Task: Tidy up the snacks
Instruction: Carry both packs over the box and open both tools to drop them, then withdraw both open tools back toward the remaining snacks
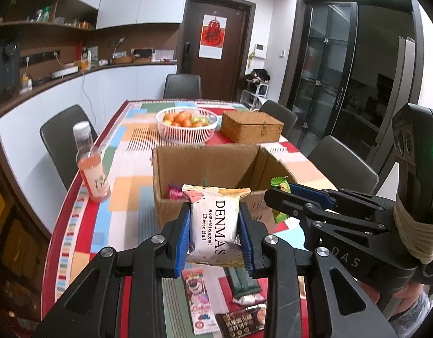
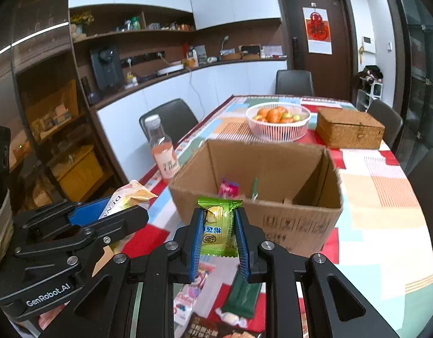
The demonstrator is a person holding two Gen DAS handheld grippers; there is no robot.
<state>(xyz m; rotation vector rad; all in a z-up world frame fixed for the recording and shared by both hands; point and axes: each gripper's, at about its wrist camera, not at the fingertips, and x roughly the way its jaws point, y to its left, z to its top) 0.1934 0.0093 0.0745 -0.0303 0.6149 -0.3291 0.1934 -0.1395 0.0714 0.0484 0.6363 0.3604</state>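
My left gripper [image 1: 215, 225] is shut on a white cheese ball packet [image 1: 215, 222], held upright above the table just short of the open cardboard box [image 1: 205, 160]. My right gripper [image 2: 218, 232] is shut on a green snack packet [image 2: 218, 226], also raised in front of the cardboard box [image 2: 301, 219]. A pink packet [image 2: 229, 190] and a thin green one [image 2: 254, 188] lie inside the box. The right gripper [image 1: 295, 194] shows at the right of the left wrist view; the left gripper [image 2: 115, 211] shows at the left of the right wrist view.
Loose snacks lie on the patchwork tablecloth below the grippers: a bear-print packet [image 1: 199, 307], a dark green bar [image 2: 241, 295], a dark cracker pack [image 1: 241, 321]. A pink drink bottle [image 1: 91, 166] stands at the left edge. A fruit basket [image 1: 186, 125] and wicker box [image 1: 251, 126] sit behind.
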